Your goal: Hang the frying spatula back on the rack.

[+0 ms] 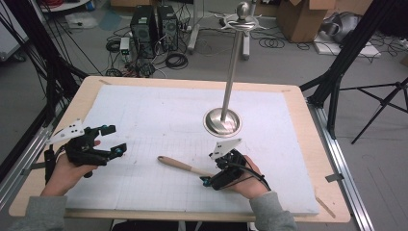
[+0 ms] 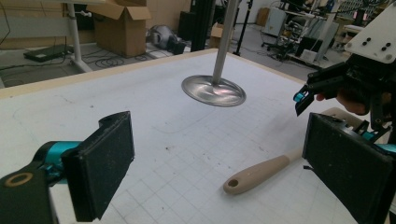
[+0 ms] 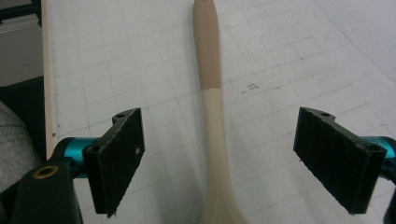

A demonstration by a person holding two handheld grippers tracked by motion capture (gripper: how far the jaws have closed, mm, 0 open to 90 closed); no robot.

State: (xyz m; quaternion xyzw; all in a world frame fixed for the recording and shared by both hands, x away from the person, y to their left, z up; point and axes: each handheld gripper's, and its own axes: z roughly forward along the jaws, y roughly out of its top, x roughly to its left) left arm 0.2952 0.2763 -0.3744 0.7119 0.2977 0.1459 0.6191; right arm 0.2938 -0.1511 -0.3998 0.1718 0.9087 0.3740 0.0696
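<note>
Your right gripper (image 3: 219, 158), jaws wide, straddles the pale wooden spoon (image 3: 208, 93), whose handle runs straight ahead along the gripper's line, on the white grid mat (image 1: 159, 120) just near of the steel stand's round base (image 1: 222, 121). Your left gripper (image 1: 109, 140), also wide, hovers well apart, so the right is nearer.

Right gripper (image 3: 219, 158) jaws wide apart, straddling wooden spoon handle (image 3: 208, 70) lying on gridded mat (image 3: 289, 56).
</note>
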